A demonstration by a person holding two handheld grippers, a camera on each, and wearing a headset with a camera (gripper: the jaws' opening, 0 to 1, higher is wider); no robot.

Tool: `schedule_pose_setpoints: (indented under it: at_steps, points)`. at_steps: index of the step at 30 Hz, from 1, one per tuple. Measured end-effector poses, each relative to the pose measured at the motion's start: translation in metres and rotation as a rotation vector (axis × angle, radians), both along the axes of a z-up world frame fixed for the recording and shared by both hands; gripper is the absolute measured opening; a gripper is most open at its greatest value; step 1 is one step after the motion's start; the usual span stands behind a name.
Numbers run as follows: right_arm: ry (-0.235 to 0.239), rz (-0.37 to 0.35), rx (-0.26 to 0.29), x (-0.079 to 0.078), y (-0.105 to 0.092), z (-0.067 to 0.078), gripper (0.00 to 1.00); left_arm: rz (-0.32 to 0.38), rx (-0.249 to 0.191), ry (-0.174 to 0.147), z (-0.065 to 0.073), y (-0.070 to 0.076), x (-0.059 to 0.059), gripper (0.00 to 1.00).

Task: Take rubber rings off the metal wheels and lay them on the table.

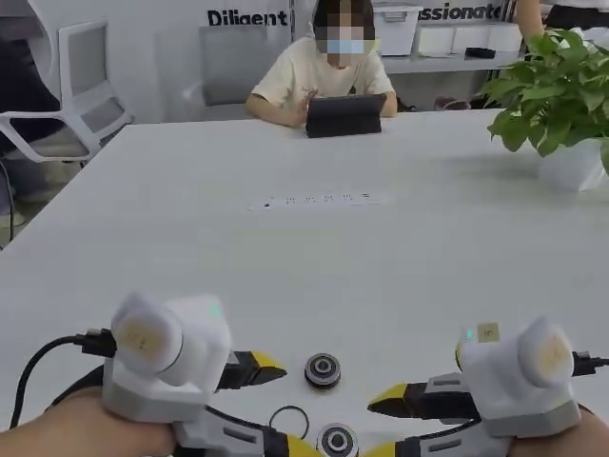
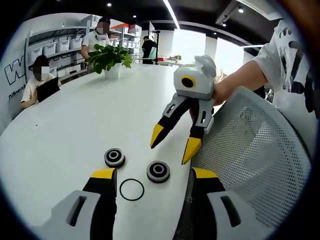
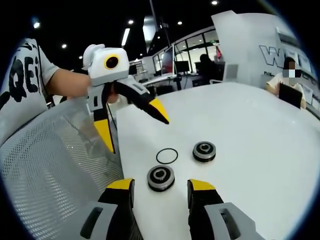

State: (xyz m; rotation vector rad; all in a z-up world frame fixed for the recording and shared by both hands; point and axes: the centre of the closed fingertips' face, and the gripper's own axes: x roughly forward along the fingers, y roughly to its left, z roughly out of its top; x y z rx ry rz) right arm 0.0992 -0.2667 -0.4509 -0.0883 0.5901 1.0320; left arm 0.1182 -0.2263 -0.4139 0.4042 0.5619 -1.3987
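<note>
Both tongs stand apart and hold nothing. The left tongs (image 1: 284, 409) and right tongs (image 1: 376, 427) face each other low over the table (image 1: 400, 248), tips near but not touching.

One rubber ring (image 2: 132, 189) already lies flat on the table, just ahead of the left tongs' jaws. The near wheel (image 3: 160, 178) lies flat directly ahead of the right tongs, in line with the gap between their jaws. The far wheel (image 3: 204, 151) lies beyond it, off to one side of both tongs, and is apart from both the ring and the near wheel.

We cannot tell which wheel still carries its ring, since both rims read dark.

Judgement: the step in hand is the approach to the next wheel, probably the near one.

- We should steady it with the right tongs on the metal hub or faces, not across the rim, or the ring gets trapped.
- We then slip one tip of the left tongs under the ring's edge and roll it off sideways, not pull it straight.
- We keep the left tongs clear of the loose ring, which will likely skid.
- Risk: the wheel may slide on the smooth top if it is caught off-centre.
</note>
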Motion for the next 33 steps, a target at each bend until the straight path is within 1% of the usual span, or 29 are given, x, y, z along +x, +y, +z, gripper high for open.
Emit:
schedule_pose_setpoints:
  at_steps: [7, 13, 17, 26, 33]
  points:
    - [0.008, 0.002, -0.005, -0.0032, -0.0003, -0.0038, 0.4, -0.006, 0.022, 0.006, -0.0061, 0.0008, -0.0015, 0.53]
    - [0.013, -0.003, 0.001, -0.0034, -0.0006, -0.0052, 0.4, -0.01, 0.026, 0.015, -0.0085, -0.0012, -0.0032, 0.52]
    - [0.01, 0.0, 0.001, -0.0039, -0.0003, -0.0051, 0.4, -0.015, 0.025, 0.017, -0.009, -0.0035, -0.0039, 0.52]
    - [0.002, -0.007, 0.013, -0.0019, -0.0016, -0.0037, 0.4, -0.01, 0.014, 0.021, -0.0076, -0.0064, -0.0005, 0.5]
    - [0.002, -0.017, 0.015, -0.0011, -0.0076, -0.0061, 0.4, -0.005, 0.007, 0.025, -0.007, -0.008, 0.0004, 0.48]
